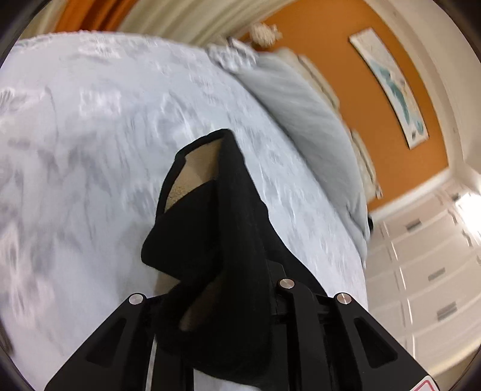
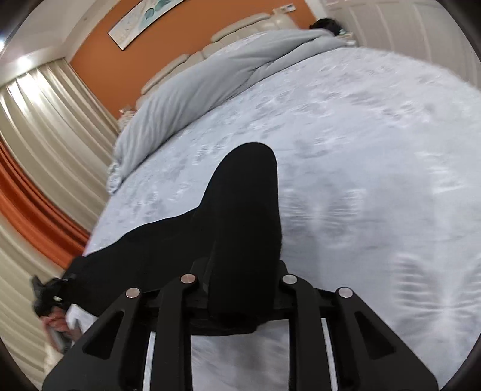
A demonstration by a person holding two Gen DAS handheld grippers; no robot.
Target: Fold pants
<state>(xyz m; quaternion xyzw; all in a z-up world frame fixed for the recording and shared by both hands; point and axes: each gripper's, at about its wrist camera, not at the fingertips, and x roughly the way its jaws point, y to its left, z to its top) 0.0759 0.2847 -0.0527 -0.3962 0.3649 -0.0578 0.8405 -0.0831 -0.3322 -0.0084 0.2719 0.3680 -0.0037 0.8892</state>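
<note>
Black pants with a tan fleece lining hang over the bed. In the left wrist view my left gripper (image 1: pixel 228 288) is shut on the pants (image 1: pixel 222 228), whose fabric drapes over the fingers and hides them; the tan lining shows at an opening. In the right wrist view my right gripper (image 2: pixel 240 288) is shut on the pants (image 2: pixel 243 210), and the cloth stretches left toward the other gripper (image 2: pixel 51 294) at the left edge. Both grippers hold the pants above the pale bedspread (image 2: pixel 375 165). Both views are motion-blurred.
The bed carries a rolled grey duvet (image 2: pixel 192 99) along the padded headboard (image 2: pixel 228 33), also in the left wrist view (image 1: pixel 312 132). Orange wall with a picture (image 1: pixel 390 87), white wardrobe (image 1: pixel 427 270), cream and orange curtains (image 2: pixel 39 144). A dark object (image 2: pixel 326 24) lies by the far bedside.
</note>
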